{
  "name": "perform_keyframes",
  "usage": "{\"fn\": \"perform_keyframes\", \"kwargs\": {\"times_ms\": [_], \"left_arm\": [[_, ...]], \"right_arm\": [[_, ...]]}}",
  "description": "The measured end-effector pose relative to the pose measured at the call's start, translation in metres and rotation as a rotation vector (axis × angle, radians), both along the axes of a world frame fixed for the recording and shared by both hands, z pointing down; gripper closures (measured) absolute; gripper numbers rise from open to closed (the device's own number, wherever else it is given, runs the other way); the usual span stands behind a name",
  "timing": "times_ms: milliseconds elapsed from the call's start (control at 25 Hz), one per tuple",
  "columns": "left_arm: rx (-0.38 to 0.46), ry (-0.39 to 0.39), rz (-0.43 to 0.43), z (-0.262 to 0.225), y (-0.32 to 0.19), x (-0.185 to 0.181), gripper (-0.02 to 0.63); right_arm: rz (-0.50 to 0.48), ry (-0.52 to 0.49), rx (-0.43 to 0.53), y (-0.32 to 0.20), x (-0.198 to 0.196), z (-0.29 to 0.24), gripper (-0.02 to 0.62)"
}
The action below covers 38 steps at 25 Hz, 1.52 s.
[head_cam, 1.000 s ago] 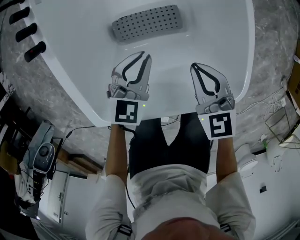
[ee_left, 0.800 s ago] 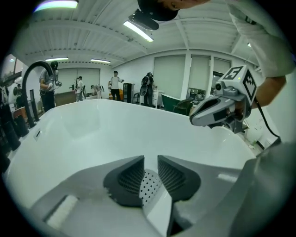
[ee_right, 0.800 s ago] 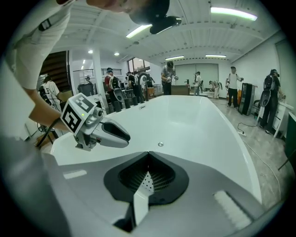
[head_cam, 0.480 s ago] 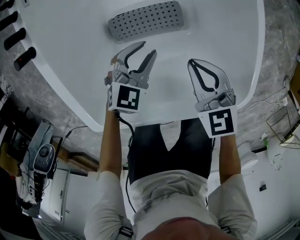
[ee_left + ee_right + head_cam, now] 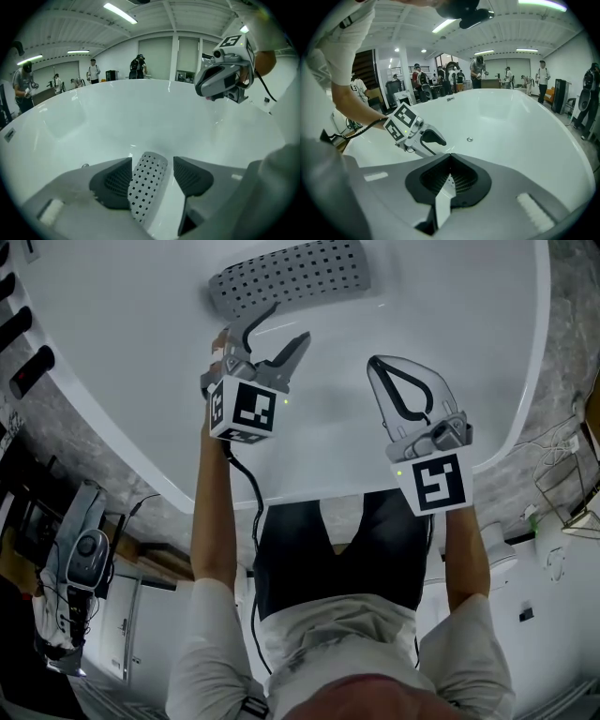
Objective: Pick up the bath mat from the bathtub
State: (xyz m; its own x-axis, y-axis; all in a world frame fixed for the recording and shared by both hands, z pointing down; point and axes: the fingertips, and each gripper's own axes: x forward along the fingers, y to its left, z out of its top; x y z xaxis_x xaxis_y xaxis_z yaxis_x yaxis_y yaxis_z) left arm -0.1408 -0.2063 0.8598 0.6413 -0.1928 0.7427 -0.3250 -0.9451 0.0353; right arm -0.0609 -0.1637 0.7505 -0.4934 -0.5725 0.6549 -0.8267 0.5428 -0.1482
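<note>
The grey perforated bath mat (image 5: 291,273) lies flat on the bottom of the white bathtub (image 5: 450,296). My left gripper (image 5: 286,322) hangs just short of the mat's near edge; its jaws are opening, with nothing pressed between them. In the left gripper view the mat (image 5: 147,185) shows through the gap of that gripper (image 5: 151,176), lower down and apart from the pads. My right gripper (image 5: 375,364) is shut and empty, to the right of the left one, over bare tub floor. In the right gripper view its jaws (image 5: 450,158) meet, and the left gripper (image 5: 423,138) shows beyond.
The tub's drain (image 5: 469,139) sits past the mat. Black fittings (image 5: 28,371) stand on the marble surround at the left. Equipment (image 5: 84,554) and cables lie on the floor beside the tub. Several people stand far back in the room.
Both grippers have sunk into the tub toward the mat, the left one further. The left jaws went from shut to parted and that gripper rolled. The right jaws stayed shut.
</note>
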Motion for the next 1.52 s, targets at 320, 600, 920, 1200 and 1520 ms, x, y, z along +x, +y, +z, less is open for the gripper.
{"fn": "perform_keyframes", "kwargs": {"times_ms": [320, 600, 920, 1200, 1520], "left_arm": [[-0.035, -0.045, 0.052, 0.044, -0.004, -0.004, 0.247], [-0.055, -0.094, 0.099, 0.096, -0.010, -0.008, 0.101], [-0.074, -0.147, 0.134, 0.148, -0.015, -0.012, 0.027], [-0.053, -0.215, 0.155, 0.185, -0.021, -0.024, 0.005], [-0.028, -0.276, 0.173, 0.211, -0.022, -0.043, -0.008]], "right_arm": [[-0.037, 0.001, -0.006, -0.009, -0.009, 0.031, 0.592], [-0.066, 0.006, -0.020, -0.012, -0.014, 0.059, 0.592], [-0.049, -0.007, -0.071, -0.013, -0.010, 0.086, 0.592], [-0.088, -0.014, -0.084, -0.018, -0.027, 0.108, 0.592], [-0.108, -0.031, -0.104, -0.013, -0.042, 0.119, 0.592]]}}
